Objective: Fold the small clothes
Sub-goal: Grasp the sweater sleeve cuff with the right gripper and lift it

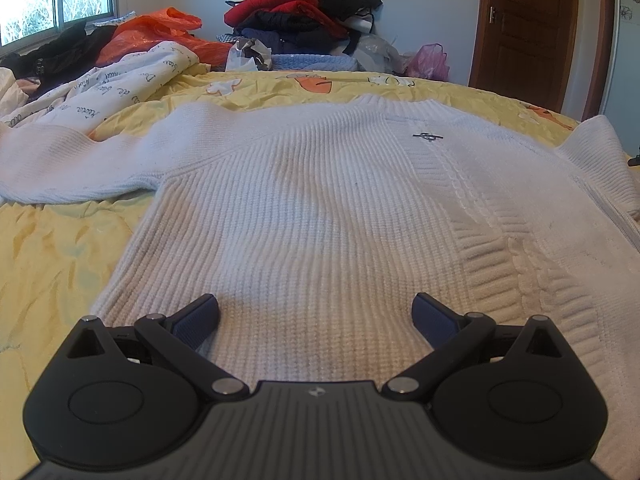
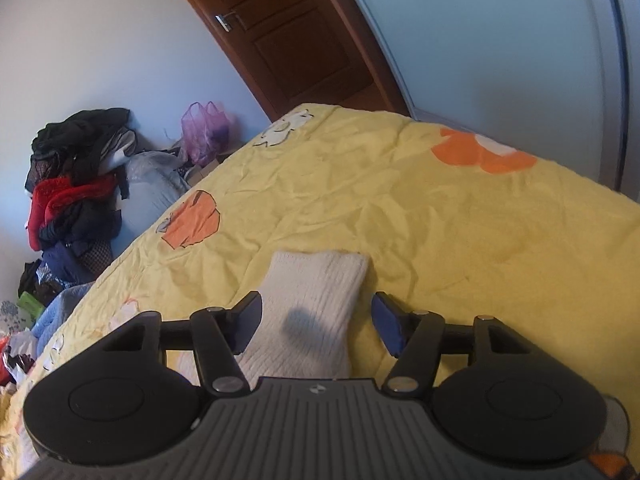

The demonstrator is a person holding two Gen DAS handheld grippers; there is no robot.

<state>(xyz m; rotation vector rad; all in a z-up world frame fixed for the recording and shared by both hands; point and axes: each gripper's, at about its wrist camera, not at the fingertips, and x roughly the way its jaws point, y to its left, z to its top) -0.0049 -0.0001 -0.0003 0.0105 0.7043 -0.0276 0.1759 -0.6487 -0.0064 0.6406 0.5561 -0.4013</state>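
Two grippers over a white sweater on a bed

Bed with yellow cartoon-print quilt [image 1: 60, 264] fills both views. White ribbed knit sweater [image 1: 320, 208] lies flat on it, front up, neck end away from the left camera, sleeves out to both sides. Small dark metal logo [image 1: 428, 136] sits on its chest, cable-knit stripe [image 1: 492, 232] running down beside it.

Pile of red, black and navy clothes [image 1: 304, 12] stacked past the far bed edge; orange plastic bag [image 1: 160, 32] and white text-print cloth [image 1: 120, 80] at the far left of the bed. Brown wooden door [image 1: 528, 28] far right.

Left gripper [image 1: 316, 320] hangs over the sweater's hem, jaws wide apart, nothing between them.

Right gripper [image 2: 316, 328] sits over the white knit sleeve cuff [image 2: 316, 300] lying flat on the quilt. Jaws apart, one each side of the cuff, not clamped on it; whether the left pad touches the knit, cannot tell.
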